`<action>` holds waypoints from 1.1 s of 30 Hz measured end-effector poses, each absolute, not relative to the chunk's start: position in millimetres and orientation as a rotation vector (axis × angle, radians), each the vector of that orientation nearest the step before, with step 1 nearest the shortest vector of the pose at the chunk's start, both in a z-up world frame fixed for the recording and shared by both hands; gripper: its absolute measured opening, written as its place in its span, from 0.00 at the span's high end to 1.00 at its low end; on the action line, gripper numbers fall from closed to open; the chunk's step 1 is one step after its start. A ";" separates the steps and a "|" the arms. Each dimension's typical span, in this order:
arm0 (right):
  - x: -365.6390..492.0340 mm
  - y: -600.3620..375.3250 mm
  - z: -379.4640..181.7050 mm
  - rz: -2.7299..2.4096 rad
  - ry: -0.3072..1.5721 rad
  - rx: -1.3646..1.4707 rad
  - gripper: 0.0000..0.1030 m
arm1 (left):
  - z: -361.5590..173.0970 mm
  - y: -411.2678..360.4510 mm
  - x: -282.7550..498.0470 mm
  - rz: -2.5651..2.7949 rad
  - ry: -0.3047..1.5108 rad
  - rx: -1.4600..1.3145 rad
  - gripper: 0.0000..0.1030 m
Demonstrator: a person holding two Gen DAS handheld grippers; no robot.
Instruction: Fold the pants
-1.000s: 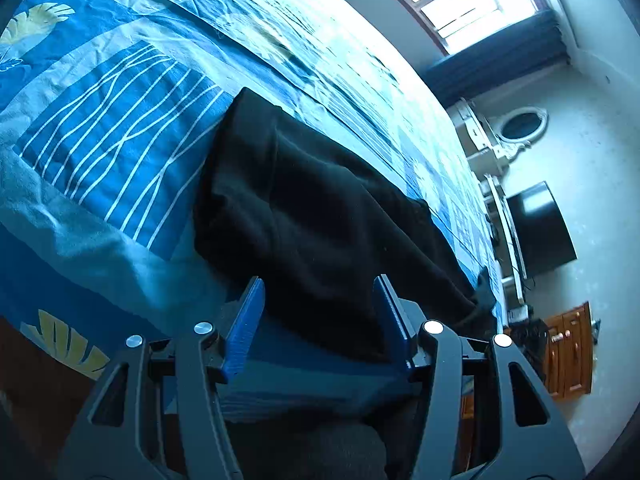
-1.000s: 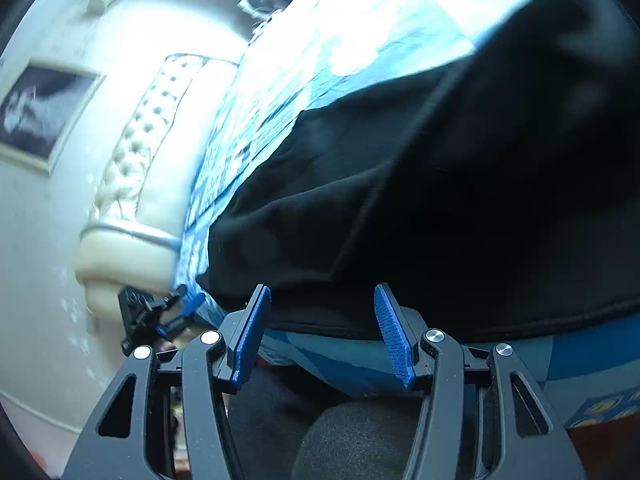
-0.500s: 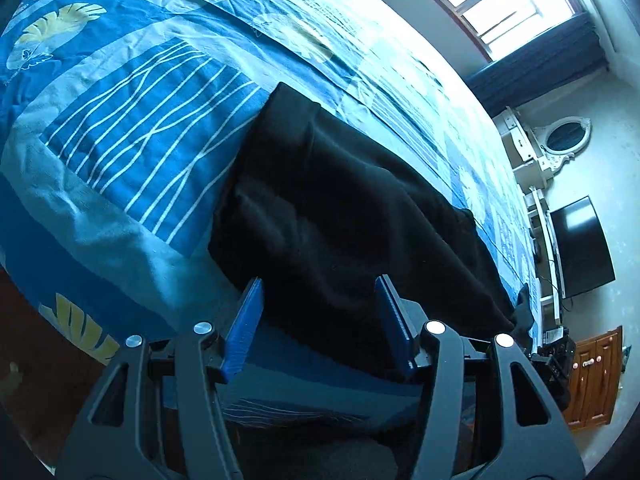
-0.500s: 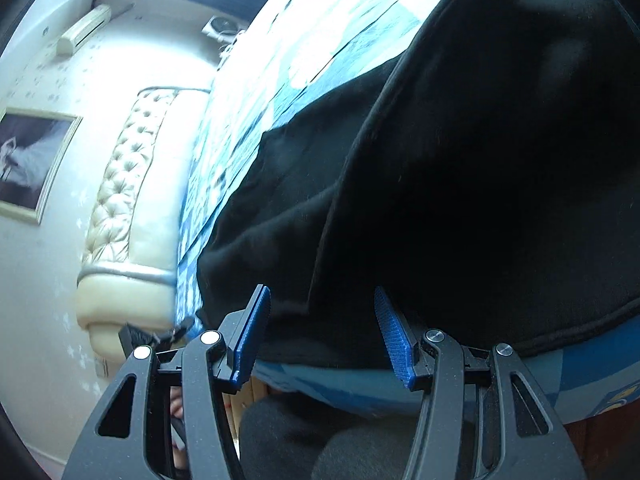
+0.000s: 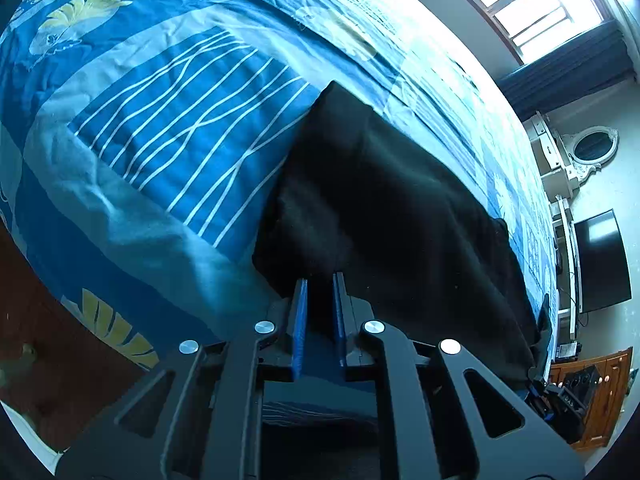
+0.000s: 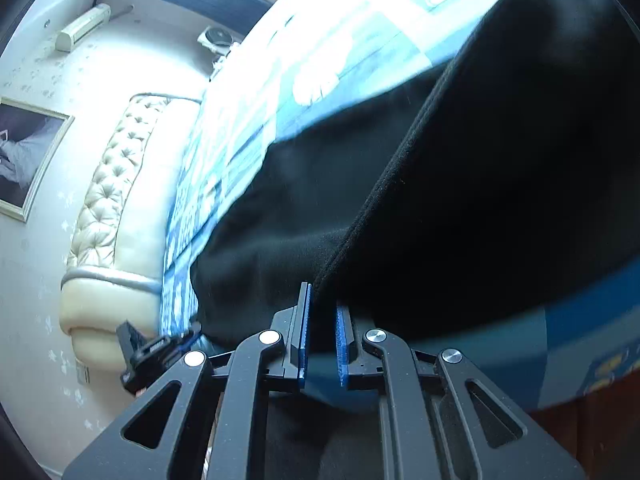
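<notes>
Black pants (image 5: 380,208) lie spread along the near side of a bed with a blue patterned cover (image 5: 160,120). My left gripper (image 5: 320,280) sits at the pants' near edge close to one end, its jaws closing, and dark cloth is pinched between the blue pads (image 5: 300,320). In the right wrist view the pants (image 6: 480,160) fill the right half, with a seam running down to my right gripper (image 6: 322,296). Its jaws are closing too, with the black edge caught between the pads. The left gripper (image 6: 156,348) shows small at the lower left there.
The bed cover (image 6: 320,60) runs on to a cream tufted headboard (image 6: 112,184) with a framed picture (image 6: 24,152) on the wall. Past the bed's other end stand a window (image 5: 528,4), a dark screen (image 5: 600,260) and a wooden cabinet (image 5: 600,392). Brown floor (image 5: 36,320) lies below the bed's edge.
Both grippers stood open over the pants' near edge and have now shut on the black cloth. Both views have tipped a little; the pants have not shifted.
</notes>
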State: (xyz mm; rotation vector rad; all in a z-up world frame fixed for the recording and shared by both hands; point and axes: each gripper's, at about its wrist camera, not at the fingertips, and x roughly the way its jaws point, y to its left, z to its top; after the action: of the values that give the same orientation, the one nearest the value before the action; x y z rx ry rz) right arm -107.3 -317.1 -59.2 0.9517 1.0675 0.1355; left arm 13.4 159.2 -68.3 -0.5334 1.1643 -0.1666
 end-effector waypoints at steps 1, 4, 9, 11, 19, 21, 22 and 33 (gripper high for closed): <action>-107.5 -317.6 -65.8 0.131 1.082 0.946 0.89 | -71.3 160.9 12.5 -0.171 1.166 -0.538 0.89; -111.0 -319.7 -87.6 0.105 1.101 0.947 0.90 | -75.4 164.3 9.7 -0.183 1.165 -0.559 0.89; -112.9 -318.8 -81.4 0.130 1.104 0.894 0.89 | -74.4 164.4 6.5 -0.191 1.167 -0.547 0.89; -116.3 -324.9 -74.6 0.140 1.123 0.891 0.84 | -71.2 163.0 3.5 -0.195 1.165 -0.523 0.87; -118.1 -414.1 -5.8 -0.033 1.019 0.758 0.58 | -26.8 139.2 -23.8 -0.219 1.077 -0.277 0.74; -101.5 -463.0 13.1 -0.152 0.963 0.740 0.47 | -13.3 125.6 -23.6 -0.217 1.021 -0.219 0.49; -88.2 -486.4 17.3 -0.205 0.958 0.719 0.41 | -7.9 116.2 -20.0 -0.218 0.993 -0.191 0.44; 42.2 -631.9 -48.0 -0.744 1.122 0.582 0.41 | -37.8 41.0 22.0 -0.180 1.047 -0.172 0.33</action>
State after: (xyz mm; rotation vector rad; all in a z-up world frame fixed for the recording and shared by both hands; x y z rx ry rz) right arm 42.2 -631.9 -48.0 0.5818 1.1219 -0.7436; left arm 22.0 41.0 -37.8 -0.1715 1.0474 -0.1797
